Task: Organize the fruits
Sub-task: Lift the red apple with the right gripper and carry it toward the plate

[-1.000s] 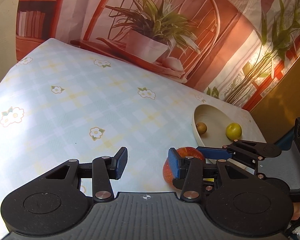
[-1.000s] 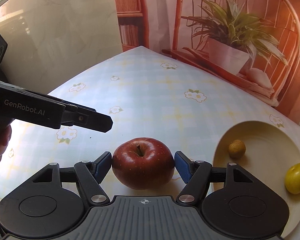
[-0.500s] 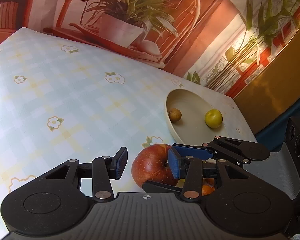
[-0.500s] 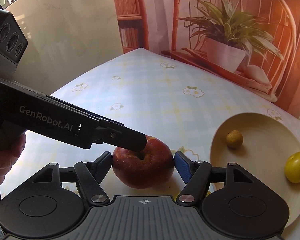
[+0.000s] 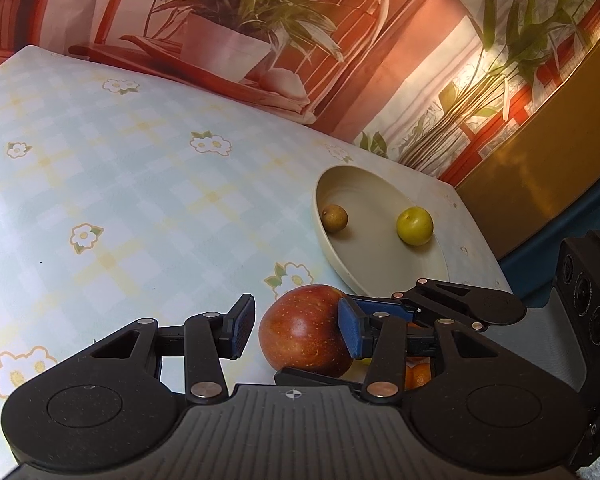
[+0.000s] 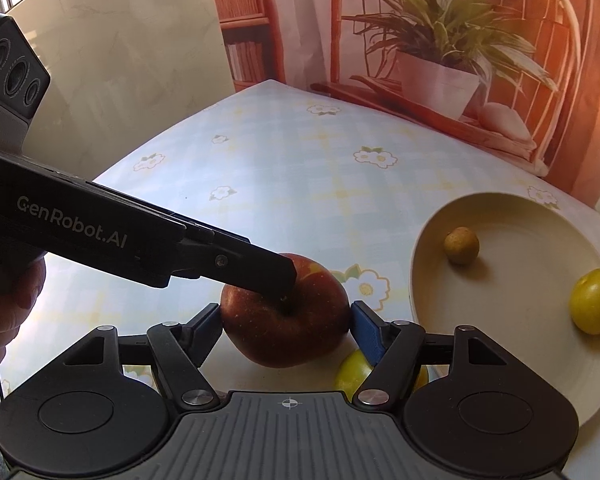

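Two fruits lie in the beige bowl [image 6: 512,356] on the desk [image 6: 284,184], well apart: a small brown one [image 6: 461,245] near the far rim, a yellow-green one [image 6: 594,300] toward the right. Red apple [image 6: 286,316] sits on the desk just left of the bowl, clamped between both pads of the right gripper [image 6: 286,326]. Left gripper [image 5: 296,328] is part open, its jaws having just widened, holding nothing; one finger overlaps the apple's top. Another yellow-green fruit [image 6: 354,374] lies under the right gripper.
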Demonstrator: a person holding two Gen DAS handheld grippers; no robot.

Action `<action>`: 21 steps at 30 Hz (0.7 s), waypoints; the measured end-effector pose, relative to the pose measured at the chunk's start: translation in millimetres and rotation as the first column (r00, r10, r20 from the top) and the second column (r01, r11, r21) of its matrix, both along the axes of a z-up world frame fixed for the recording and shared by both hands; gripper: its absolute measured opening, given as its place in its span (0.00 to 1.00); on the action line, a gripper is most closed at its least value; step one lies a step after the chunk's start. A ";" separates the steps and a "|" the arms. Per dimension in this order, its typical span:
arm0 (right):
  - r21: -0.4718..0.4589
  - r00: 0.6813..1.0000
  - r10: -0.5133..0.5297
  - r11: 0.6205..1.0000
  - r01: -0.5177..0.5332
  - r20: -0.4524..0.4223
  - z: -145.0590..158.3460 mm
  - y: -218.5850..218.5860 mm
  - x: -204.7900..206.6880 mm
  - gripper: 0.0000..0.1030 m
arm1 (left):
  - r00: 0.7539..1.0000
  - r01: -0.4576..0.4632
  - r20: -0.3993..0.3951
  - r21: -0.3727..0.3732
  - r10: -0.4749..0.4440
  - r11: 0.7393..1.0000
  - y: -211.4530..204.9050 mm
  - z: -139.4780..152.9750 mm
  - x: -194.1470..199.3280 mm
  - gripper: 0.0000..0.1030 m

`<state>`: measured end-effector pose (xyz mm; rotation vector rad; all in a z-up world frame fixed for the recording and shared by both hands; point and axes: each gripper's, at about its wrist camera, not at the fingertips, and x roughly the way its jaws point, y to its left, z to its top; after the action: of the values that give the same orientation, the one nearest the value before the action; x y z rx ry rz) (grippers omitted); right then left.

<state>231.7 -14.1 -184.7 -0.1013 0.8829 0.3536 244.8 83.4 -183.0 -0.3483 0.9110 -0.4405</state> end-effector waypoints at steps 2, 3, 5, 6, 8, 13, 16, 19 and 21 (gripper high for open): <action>0.000 1.000 0.002 1.000 -0.002 -0.004 0.2 0.2 0.5 0.64 | 1.000 -0.013 0.005 0.003 0.013 1.000 3.2 0.2 0.1 0.49; 0.002 1.000 0.002 1.000 -0.002 -0.006 0.2 -0.2 0.8 0.64 | 1.000 -0.019 0.006 0.001 0.019 1.000 5.4 0.5 0.1 0.49; 0.005 1.000 0.004 1.000 -0.004 -0.009 0.5 -0.5 1.0 0.63 | 0.999 -0.039 0.004 -0.003 0.039 0.999 9.0 0.2 1.0 0.49; 0.007 1.000 0.006 1.000 -0.006 -0.011 0.6 -0.4 1.2 0.62 | 0.999 -0.053 0.007 0.001 0.053 0.999 10.9 0.5 1.2 0.49; 0.011 1.000 0.009 1.000 -0.009 -0.018 -0.1 0.1 2.5 0.58 | 0.997 -0.078 0.010 0.012 0.078 0.997 14.4 0.9 2.0 0.49; 0.006 1.000 0.013 1.000 -0.013 -0.024 -2.1 4.2 6.1 0.59 | 0.997 -0.082 0.006 -0.004 0.082 0.997 20.8 0.3 1.9 0.49; 0.006 1.000 0.011 1.000 -0.011 -0.027 -2.6 4.9 7.7 0.60 | 0.996 -0.085 -0.003 -0.011 0.085 0.996 21.1 0.5 0.9 0.48; 0.007 1.000 0.008 1.000 -0.007 -0.026 -2.9 4.7 8.3 0.59 | 0.996 -0.084 -0.019 -0.033 0.083 0.996 19.8 0.7 1.6 0.45; 0.014 1.000 0.009 1.000 -0.008 -0.026 -3.3 3.1 8.6 0.59 | 0.996 -0.086 -0.028 -0.043 0.085 0.995 19.5 -0.2 1.9 0.45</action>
<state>240.4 -11.0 -188.0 -0.0879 0.9061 0.3695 246.7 102.9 -183.2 -0.4329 0.9087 -0.3783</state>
